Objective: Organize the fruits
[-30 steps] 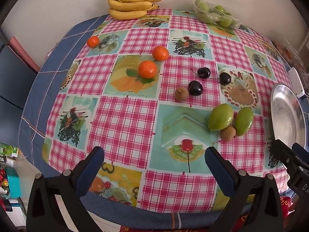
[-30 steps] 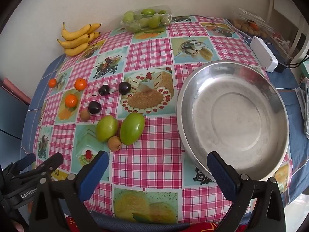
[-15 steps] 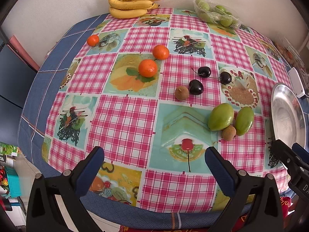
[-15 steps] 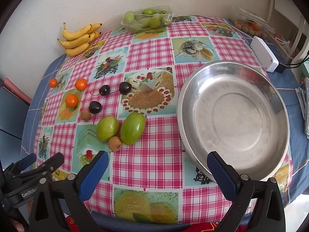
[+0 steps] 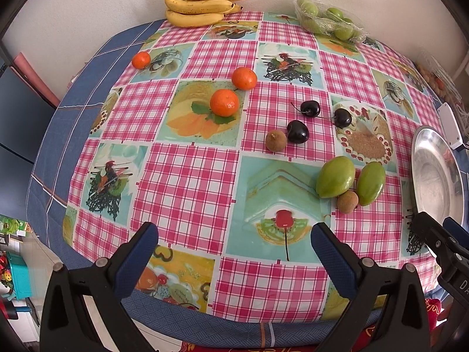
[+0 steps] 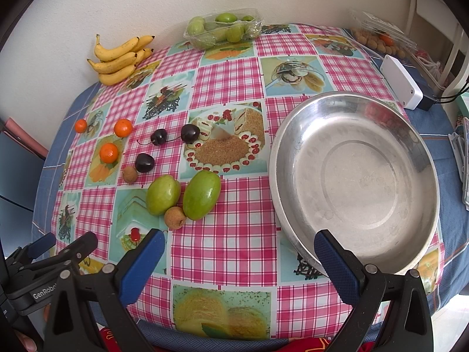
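Both grippers hang over the near edge of the table with nothing between their fingers. The left gripper has its blue-padded jaws spread wide, touching no fruit, and the right gripper is spread just as wide and also holds nothing; its right finger shows in front of the near rim of the metal dish, though contact cannot be judged. The dish sits on the checked tablecloth and has no fruit in it. Just left of the dish lie two green mangoes, close together, with a small brown fruit touching them on the near side. Farther left of the dish are three dark cherries and a second small brown fruit just beside the nearest cherry. Beyond those, still farther left of the dish, sit three oranges. At the far edge, well apart from the dish, a bunch of bananas lies against the wall, and a clear pack of green fruit rests to its right.
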{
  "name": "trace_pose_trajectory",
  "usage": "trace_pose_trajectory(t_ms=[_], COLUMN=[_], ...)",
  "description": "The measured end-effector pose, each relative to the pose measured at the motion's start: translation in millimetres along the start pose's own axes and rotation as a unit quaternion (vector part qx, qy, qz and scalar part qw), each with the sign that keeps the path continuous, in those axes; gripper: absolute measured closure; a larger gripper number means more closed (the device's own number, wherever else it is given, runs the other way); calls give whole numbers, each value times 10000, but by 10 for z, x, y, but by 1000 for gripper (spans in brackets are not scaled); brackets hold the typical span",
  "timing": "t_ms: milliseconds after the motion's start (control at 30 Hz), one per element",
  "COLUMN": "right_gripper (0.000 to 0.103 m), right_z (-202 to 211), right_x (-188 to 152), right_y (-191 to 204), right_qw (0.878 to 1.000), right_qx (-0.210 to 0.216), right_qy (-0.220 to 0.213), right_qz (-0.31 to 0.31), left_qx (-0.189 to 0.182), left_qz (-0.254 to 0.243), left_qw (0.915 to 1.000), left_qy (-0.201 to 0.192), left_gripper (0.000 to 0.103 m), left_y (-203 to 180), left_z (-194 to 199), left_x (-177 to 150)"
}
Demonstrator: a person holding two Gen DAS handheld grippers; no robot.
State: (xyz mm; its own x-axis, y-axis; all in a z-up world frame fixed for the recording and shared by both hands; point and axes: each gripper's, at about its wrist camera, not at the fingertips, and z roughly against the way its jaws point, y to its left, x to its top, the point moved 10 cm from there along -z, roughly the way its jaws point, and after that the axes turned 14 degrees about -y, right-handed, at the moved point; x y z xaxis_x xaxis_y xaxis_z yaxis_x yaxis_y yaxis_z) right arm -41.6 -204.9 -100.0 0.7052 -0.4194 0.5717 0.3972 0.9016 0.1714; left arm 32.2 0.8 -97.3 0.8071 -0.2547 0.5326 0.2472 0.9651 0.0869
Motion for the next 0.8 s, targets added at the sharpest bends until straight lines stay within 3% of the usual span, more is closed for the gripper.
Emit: trace_pose_trajectory(t_ms=[800], right_gripper=[0], right_z=[37], right_x=[-3], right_y=[15], right_qw=[10000], right_qx=[16], right_qy=[-9], right_qz=[-1], left_qx=[-101], left_qz=[-21], left_qw=[9999], left_qy=[9], left_gripper=[0], left_y=[-66], left_z=[-22], left_x=[-19])
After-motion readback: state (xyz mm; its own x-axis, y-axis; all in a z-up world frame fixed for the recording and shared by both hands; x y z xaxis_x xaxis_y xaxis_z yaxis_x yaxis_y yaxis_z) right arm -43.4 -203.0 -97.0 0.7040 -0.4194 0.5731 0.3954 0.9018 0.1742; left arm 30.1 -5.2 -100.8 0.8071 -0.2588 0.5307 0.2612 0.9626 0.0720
